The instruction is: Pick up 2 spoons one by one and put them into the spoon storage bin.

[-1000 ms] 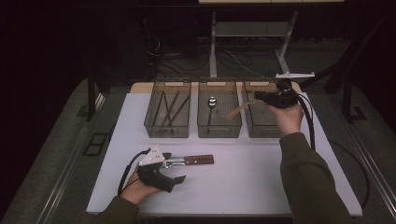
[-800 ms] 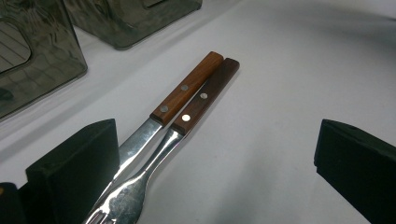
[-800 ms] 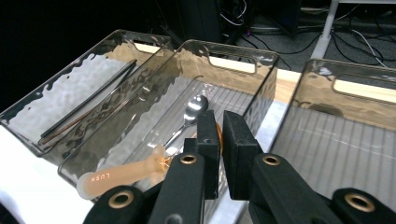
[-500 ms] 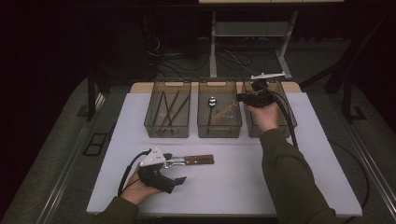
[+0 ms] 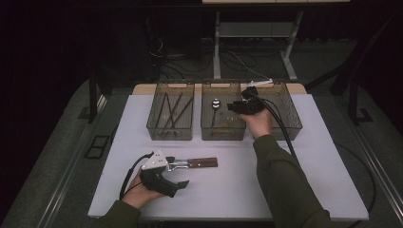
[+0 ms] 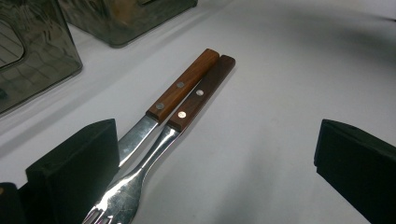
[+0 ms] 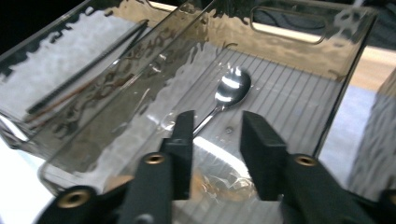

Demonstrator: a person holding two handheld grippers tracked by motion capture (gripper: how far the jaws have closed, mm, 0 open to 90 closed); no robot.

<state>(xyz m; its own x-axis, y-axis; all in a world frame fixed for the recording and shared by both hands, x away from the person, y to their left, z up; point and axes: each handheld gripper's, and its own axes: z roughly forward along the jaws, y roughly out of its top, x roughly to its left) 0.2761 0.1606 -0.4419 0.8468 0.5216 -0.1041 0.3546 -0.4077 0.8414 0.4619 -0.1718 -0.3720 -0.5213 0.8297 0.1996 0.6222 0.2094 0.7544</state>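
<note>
Right gripper had swung from the right bin leftward and hung over the middle bin, centre of the high view. In the right gripper view its jaws stood slightly apart with nothing between them, above a second wooden-handled spoon lying beside the first spoon. Judged: drop just made. Left gripper, lower left, unmoved, jaws wide apart astride the knife and fork on the white table; likely next to sort.
</note>
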